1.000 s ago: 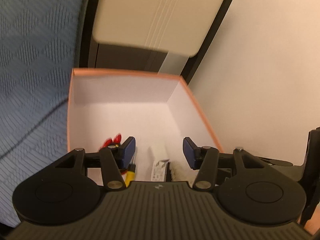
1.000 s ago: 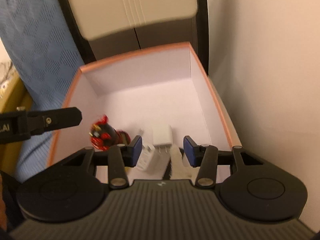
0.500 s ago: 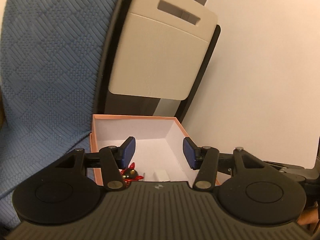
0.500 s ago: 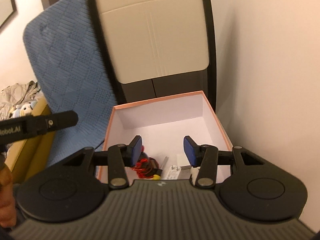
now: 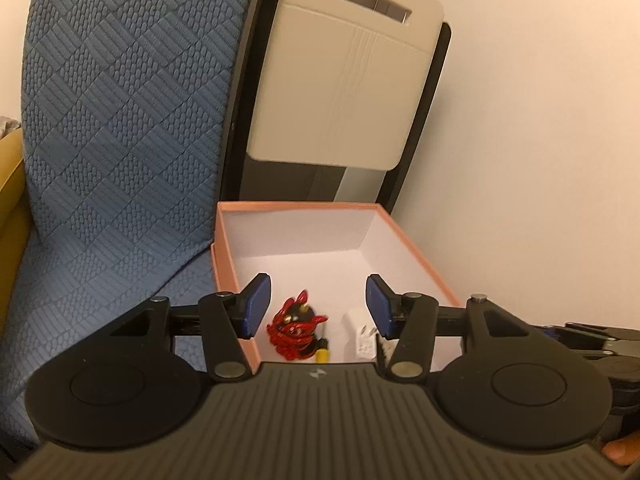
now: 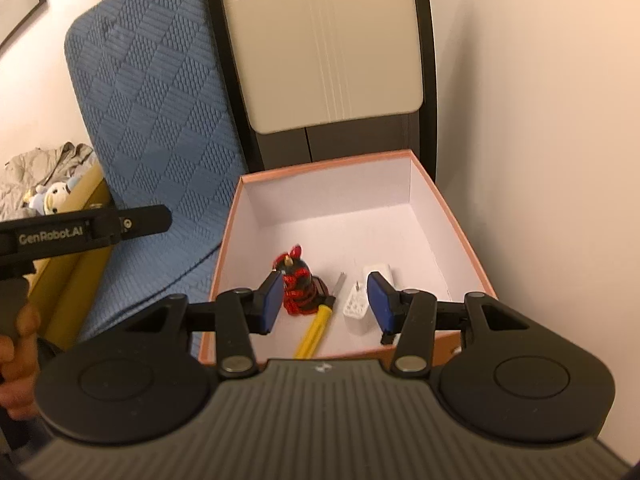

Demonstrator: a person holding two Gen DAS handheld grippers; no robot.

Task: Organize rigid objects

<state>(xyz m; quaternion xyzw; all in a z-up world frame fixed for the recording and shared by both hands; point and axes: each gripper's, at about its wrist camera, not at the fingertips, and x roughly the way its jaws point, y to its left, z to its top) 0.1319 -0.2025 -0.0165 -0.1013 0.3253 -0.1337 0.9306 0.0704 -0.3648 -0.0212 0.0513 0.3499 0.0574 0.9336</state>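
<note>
I am counting one box (image 6: 452, 216) holding one red-and-black figurine (image 6: 298, 284), one yellow-handled screwdriver (image 6: 316, 330) and two white chargers (image 6: 356, 302) (one perforated, one plain (image 6: 378, 271)).

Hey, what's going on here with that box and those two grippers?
A person holds two handheld grippers above an open orange box standing between a blue cushion and the wall. The left gripper and right gripper are both open and empty. In the box lie a red and black figurine, a yellow-handled tool and white chargers. Nothing is being gripped right now.
</note>
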